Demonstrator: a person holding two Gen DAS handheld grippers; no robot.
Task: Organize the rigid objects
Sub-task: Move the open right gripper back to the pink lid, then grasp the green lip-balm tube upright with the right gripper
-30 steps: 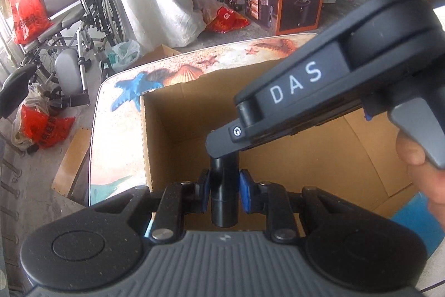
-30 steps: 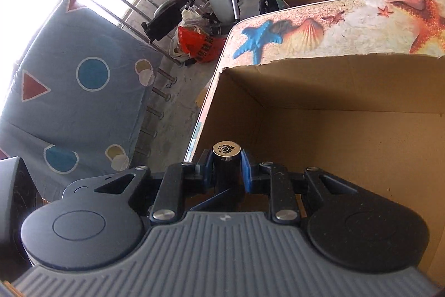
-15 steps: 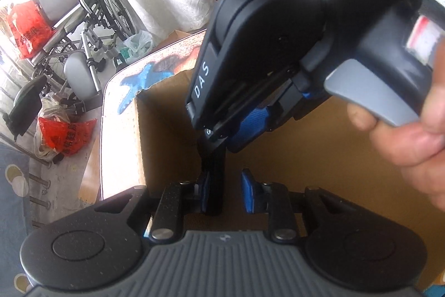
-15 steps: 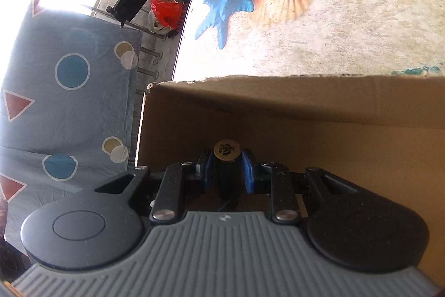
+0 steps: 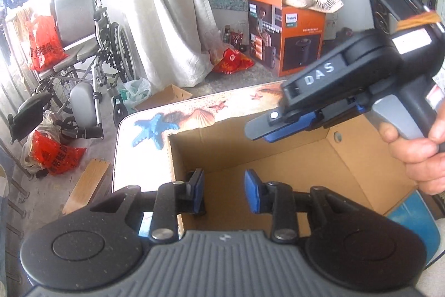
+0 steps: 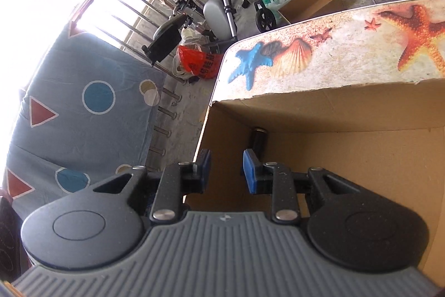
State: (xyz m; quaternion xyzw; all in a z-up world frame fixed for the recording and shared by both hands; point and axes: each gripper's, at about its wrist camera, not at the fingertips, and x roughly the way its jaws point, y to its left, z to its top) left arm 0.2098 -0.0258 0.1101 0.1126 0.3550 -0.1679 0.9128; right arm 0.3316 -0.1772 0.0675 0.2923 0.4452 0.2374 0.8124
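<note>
An open cardboard box (image 5: 347, 163) stands on a table with a beach print (image 5: 194, 113). My left gripper (image 5: 224, 191) is open and empty, over the box's near left corner. My right gripper (image 6: 226, 166) is open and empty, above the same box (image 6: 361, 157). It also shows from the side in the left wrist view (image 5: 267, 130), raised over the box. A black cylinder (image 6: 259, 139) stands in the box's far left corner, just beyond my right gripper's fingertips. The cylinder is hidden in the left wrist view.
A wheelchair (image 5: 83, 46), red bags (image 5: 52, 155) and a small carton (image 5: 164, 96) are on the floor left of the table. An orange appliance box (image 5: 286, 29) stands behind it. A patterned mattress (image 6: 69, 107) leans at the far left.
Both grippers held the black cylinder a second ago. The left let go first, then the right set it in the box corner, opened and lifted away.
</note>
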